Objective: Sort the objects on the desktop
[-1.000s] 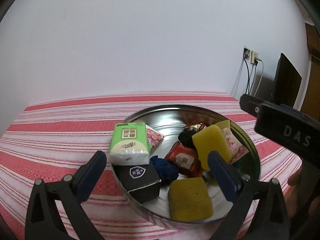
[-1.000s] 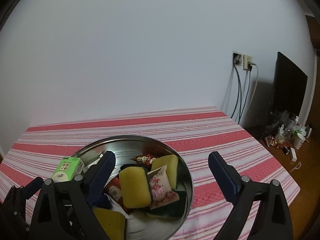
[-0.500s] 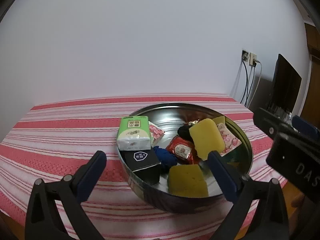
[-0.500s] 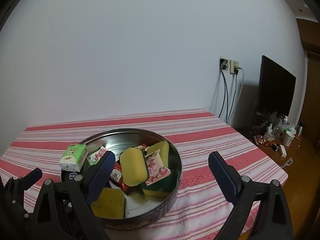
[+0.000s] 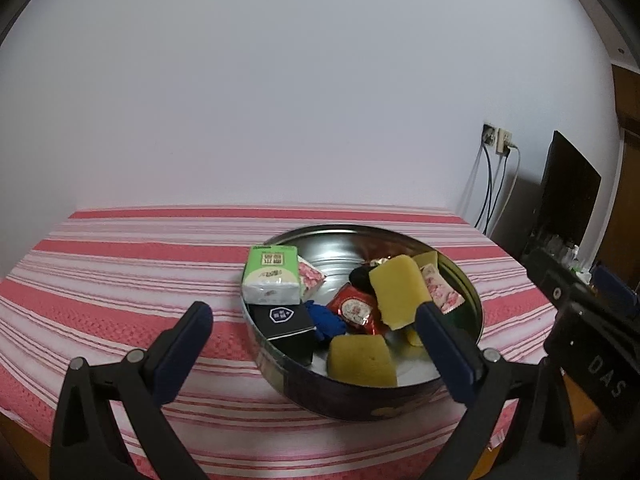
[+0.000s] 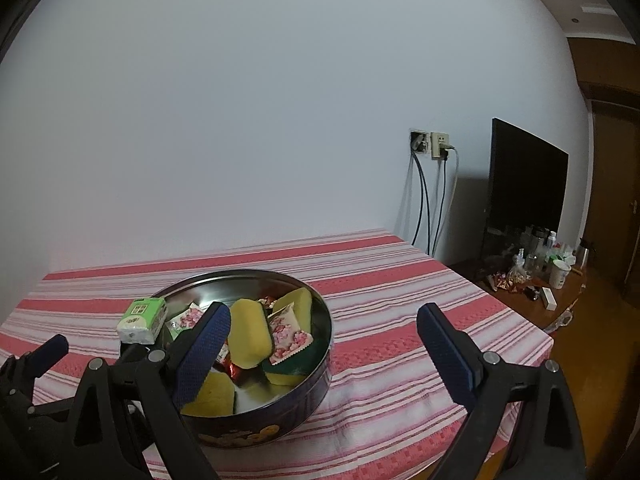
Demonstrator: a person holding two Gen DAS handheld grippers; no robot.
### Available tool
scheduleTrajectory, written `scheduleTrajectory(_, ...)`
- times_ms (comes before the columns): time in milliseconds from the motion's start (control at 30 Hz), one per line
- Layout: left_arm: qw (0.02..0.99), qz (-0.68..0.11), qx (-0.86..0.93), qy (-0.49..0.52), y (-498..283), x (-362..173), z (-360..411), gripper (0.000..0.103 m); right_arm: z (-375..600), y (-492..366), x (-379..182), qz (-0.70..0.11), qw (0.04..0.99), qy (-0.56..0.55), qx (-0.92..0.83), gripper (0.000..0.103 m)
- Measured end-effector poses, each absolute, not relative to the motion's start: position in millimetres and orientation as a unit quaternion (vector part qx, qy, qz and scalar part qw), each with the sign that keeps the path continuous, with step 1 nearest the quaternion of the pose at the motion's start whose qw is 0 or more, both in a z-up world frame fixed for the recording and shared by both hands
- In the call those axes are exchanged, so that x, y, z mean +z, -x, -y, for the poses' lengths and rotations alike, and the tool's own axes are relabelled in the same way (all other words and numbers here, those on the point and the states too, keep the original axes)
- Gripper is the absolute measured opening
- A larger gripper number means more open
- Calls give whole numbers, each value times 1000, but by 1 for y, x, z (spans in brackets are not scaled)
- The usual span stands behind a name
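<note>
left gripper (image 5: 310, 330): jaws spread, empty | right gripper (image 6: 324, 332): jaws spread, empty | round tin (image 5: 472, 300) sat on striped table (image 5: 120, 280), holding sponges, sweets, green tissue pack (image 5: 272, 280) | left view only: black box (image 5: 286, 320), "DAS" on right gripper | right view only: floor clutter (image 6: 536, 268)

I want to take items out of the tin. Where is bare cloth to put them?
Bare striped cloth lies left of the round metal tin, and more on its right. The tin itself is crowded.
</note>
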State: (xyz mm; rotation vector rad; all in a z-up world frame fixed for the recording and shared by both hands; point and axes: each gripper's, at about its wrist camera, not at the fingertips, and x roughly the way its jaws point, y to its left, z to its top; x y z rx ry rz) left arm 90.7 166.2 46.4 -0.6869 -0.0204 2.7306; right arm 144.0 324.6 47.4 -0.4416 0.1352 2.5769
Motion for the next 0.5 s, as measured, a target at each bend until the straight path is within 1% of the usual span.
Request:
scheduleTrajectory(267,139,-15,963,229,-91,45,-168,103,-324,-141,45,-49,259,162,951,96)
scheduleTrajectory(500,141,-17,957,254,-81,38,-168,103,-331,-136,38,-48,276,170,945,96)
